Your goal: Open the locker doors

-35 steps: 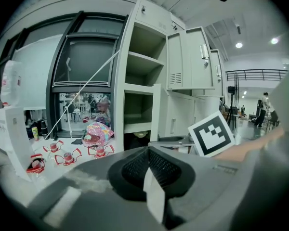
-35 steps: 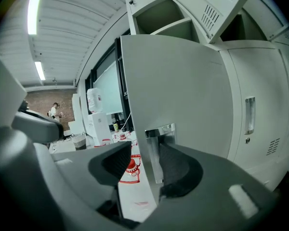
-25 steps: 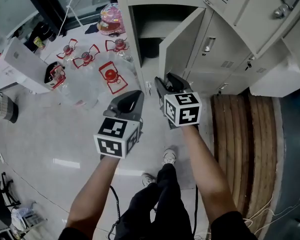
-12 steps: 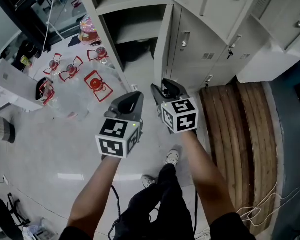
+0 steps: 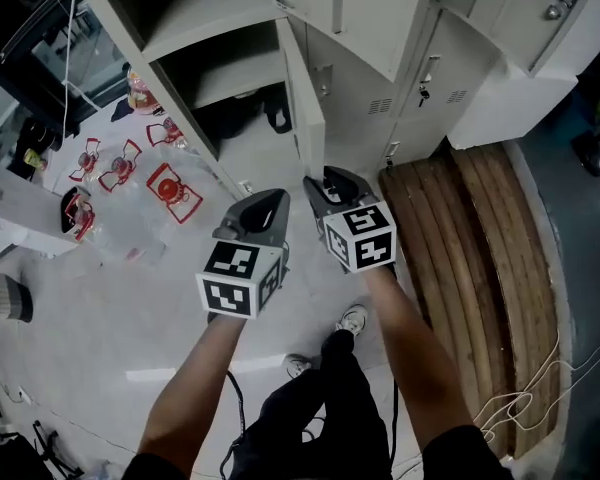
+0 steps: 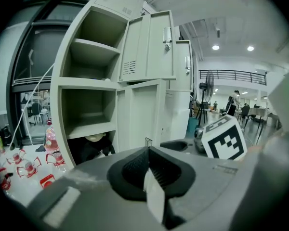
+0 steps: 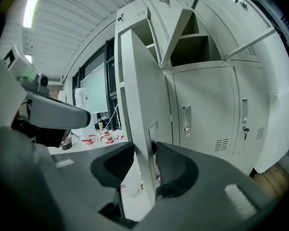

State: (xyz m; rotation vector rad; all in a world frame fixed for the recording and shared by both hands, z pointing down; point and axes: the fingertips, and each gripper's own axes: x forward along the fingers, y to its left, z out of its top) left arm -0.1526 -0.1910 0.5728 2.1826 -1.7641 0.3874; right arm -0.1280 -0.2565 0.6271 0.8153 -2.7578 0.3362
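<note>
Over on the left, clear plastic bottles with red tops [image 5: 170, 190] lay scattered on the pale floor. Next came the tall pale grey steel locker bank [image 6: 86, 83], its left column already open on bare shelves. The left gripper [image 6: 147, 168] hung in front of that, pads pressed together on nothing at all, a spare hand for the moment. Then the action: the open lower door, a thin flat panel of grey painted sheet steel [image 7: 142, 95], stood edge-on straight ahead, swung out from the bank. The right gripper [image 7: 144, 150] had the door's free edge between its jaws. Those jaws had just been closing and stood half spread, the right pad up against the small latch tab [image 7: 153, 129]. A sliver of floor seemed to show beside the left pad, so I judged the pinch not quite made, though the wide-angle view made that hard to call. This door looked light and stiff on its hinges, so it should swing with little effort, but smooth paint on a thin edge is slippery. A hold at the free edge by the tab, far from the hinge, looked best. Further right, the closed grey doors [image 7: 207, 119] each carried an upright chrome pull handle [image 7: 186, 118], the obvious place to take them. Pale wooden planks [image 5: 480, 268] lay on the floor beyond.
</note>
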